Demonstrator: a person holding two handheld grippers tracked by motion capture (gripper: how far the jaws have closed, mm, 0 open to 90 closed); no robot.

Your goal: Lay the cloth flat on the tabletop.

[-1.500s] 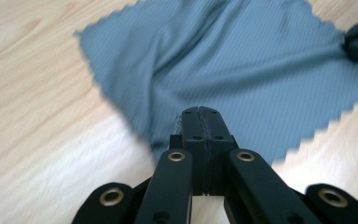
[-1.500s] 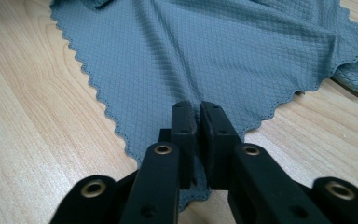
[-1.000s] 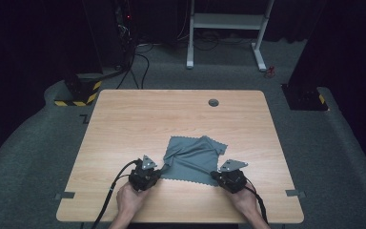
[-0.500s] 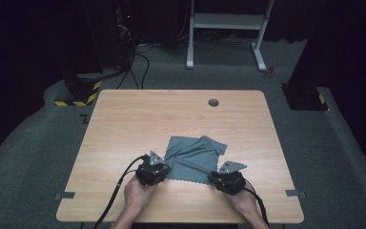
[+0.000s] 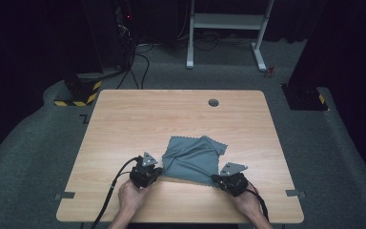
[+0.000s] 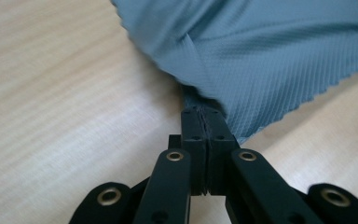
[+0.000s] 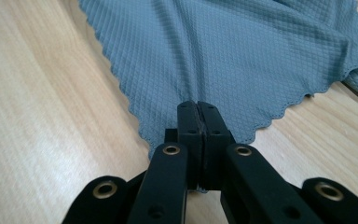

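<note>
In the high view, the left hand-held gripper and the right hand-held gripper, both just closed, each pinch a near corner of the grey-blue cloth, which lies rumpled toward six o'clock on the wooden bench. Grey carpet surrounds it; a white frame stands at twelve o'clock. In the left gripper view, the jaws are pressed together on bunched cloth. In the right gripper view, the jaws clamp the scalloped edge.

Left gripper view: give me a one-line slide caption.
Left gripper, black jaws shut on a gathered corner of the grey-blue waffle-textured cloth with a scalloped edge, over the light wooden table.
</note>
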